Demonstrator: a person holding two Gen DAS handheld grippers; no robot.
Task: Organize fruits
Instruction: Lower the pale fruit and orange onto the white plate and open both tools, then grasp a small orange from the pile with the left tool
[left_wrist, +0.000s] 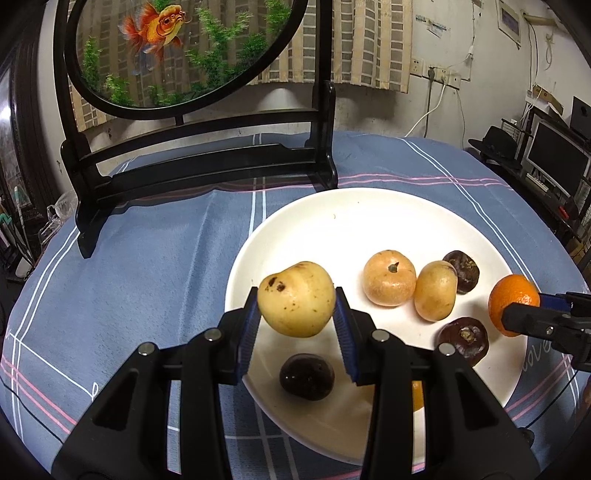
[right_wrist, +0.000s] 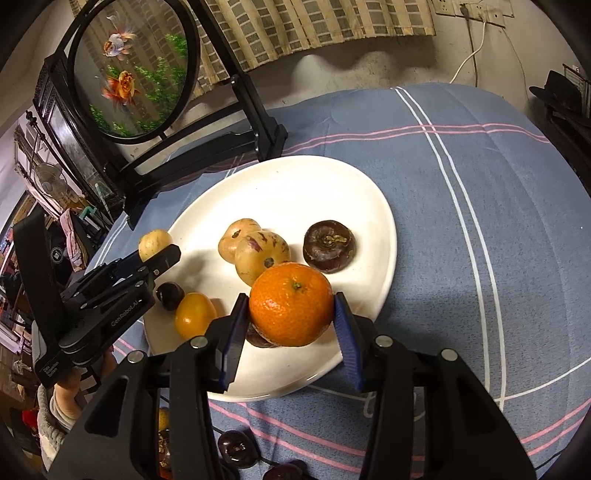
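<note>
Your left gripper (left_wrist: 297, 314) is clenched on a pale yellow fruit (left_wrist: 296, 298), both blue pads pressed against its sides, and it hangs above the near-left part of the white plate (left_wrist: 332, 214), with a dark brown fruit (left_wrist: 307, 376) lying on the plate directly below it. Your right gripper (right_wrist: 291, 325) grips a tangerine (right_wrist: 291, 303) the same way, poised over the plate's near rim, with another dark fruit partly hidden underneath. Between your two tools the plate already holds two pale yellow fruits (right_wrist: 251, 249) touching each other, a dark brown one (right_wrist: 329, 246) just right of them, and a small yellow-orange fruit (right_wrist: 195, 315) beside a small dark one (right_wrist: 170, 295) near the left edge. The far half of the plate is bare and gives you the most room. Past the far rim, the black wooden stand (left_wrist: 207, 170) of the round goldfish screen (left_wrist: 177, 51) sits close to the plate, so space tightens there. To the right of the plate the blue plaid cloth (right_wrist: 480, 221) lies open. At the near edge of the cloth, a few more dark fruits (right_wrist: 238, 448) rest off the plate.
</note>
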